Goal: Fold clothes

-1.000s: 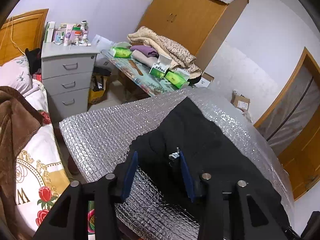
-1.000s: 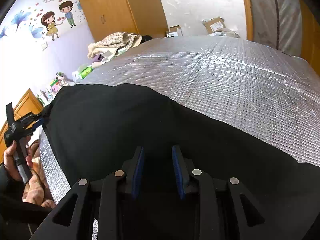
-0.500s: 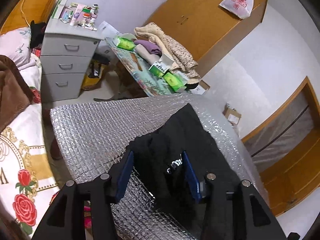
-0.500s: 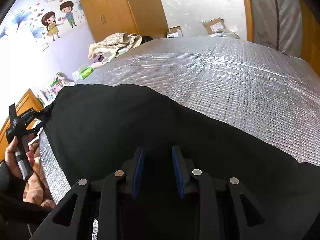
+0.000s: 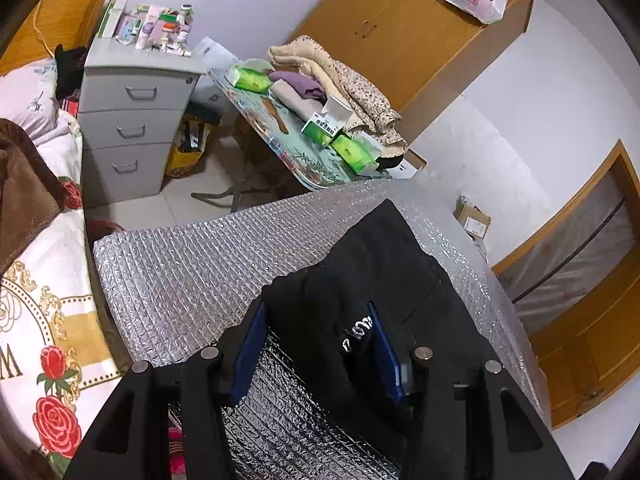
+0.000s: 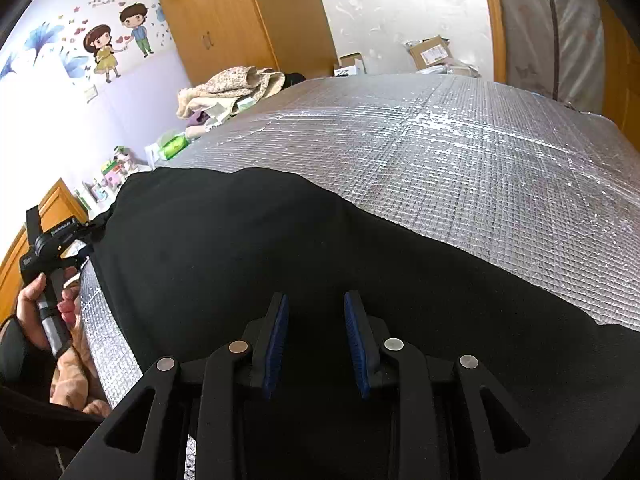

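Observation:
A black garment (image 6: 240,248) lies spread over the silver foil-covered table (image 6: 460,152). My left gripper (image 5: 316,306) is shut on its bunched end, which bears white lettering against the right pad and hangs lifted above the foil (image 5: 192,264). The right wrist view shows that gripper (image 6: 86,236) at the garment's far left end, held by a hand (image 6: 32,300). My right gripper (image 6: 316,296) sits at the garment's near edge. Its pads stand a little apart with black cloth filling the gap, and the grip itself is hard to make out.
A grey drawer chest (image 5: 132,120) and a cluttered folding table (image 5: 280,144) stand beyond the foil table. A bed with a rose-print cover (image 5: 48,300) is at the left. A wooden wardrobe (image 5: 400,32), a door (image 5: 592,280) and cardboard boxes (image 6: 432,52) line the walls.
The left gripper has rolled and shifted a little, with the garment's end staying between its jaws. The right gripper and the cloth under it have not moved.

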### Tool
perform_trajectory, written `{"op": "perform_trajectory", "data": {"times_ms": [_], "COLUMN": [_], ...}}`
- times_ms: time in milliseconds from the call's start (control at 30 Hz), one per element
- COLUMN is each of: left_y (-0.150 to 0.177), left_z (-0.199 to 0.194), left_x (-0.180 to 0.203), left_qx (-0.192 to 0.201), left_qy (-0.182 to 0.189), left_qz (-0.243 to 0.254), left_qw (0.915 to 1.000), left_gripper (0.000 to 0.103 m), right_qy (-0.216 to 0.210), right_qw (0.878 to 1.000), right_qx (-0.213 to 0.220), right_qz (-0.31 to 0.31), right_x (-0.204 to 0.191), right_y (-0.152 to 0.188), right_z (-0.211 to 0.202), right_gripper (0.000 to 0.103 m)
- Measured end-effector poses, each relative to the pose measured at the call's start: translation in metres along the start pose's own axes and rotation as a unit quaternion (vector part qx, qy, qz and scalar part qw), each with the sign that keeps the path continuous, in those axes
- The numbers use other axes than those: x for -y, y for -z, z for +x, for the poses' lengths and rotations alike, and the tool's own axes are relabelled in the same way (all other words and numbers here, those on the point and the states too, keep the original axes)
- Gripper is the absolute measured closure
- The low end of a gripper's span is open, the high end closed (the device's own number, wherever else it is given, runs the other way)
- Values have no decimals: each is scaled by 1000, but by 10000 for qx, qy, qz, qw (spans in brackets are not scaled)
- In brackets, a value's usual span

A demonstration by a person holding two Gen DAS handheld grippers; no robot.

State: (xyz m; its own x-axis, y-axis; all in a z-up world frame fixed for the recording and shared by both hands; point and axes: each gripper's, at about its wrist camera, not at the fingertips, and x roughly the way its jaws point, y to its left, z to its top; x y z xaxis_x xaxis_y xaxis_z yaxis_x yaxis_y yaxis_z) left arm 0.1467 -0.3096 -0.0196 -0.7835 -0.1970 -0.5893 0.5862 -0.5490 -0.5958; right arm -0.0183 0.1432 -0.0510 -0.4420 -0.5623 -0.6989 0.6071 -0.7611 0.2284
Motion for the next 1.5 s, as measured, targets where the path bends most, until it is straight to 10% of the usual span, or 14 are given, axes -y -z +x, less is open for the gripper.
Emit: {"op": "perform_trajectory", "data": {"times_ms": [333,900,1267,1500], "left_y": [-5,-20,11,59], "left_z": [-11,-48,-55,-48], "left_x": [11,78,159,202], "left_qx": [4,394,63,-649], "left_qy": [215,1020,1982,2614], "left_qz": [314,1125,2138,2793], "left_qw": [9993,9876,9565,9217], "left_gripper": [82,86,90,100], "right_qy": [-11,-35,-83,-142], "right_qw": [10000,10000,9999,9998], "right_qx": [-4,-12,-1,5], "right_qz": [16,28,86,143], "right_x": [1,3,3,4], "right_y": [0,0,1,2], "right_z": [1,1,1,0], "right_gripper": [73,73,73,73]}}
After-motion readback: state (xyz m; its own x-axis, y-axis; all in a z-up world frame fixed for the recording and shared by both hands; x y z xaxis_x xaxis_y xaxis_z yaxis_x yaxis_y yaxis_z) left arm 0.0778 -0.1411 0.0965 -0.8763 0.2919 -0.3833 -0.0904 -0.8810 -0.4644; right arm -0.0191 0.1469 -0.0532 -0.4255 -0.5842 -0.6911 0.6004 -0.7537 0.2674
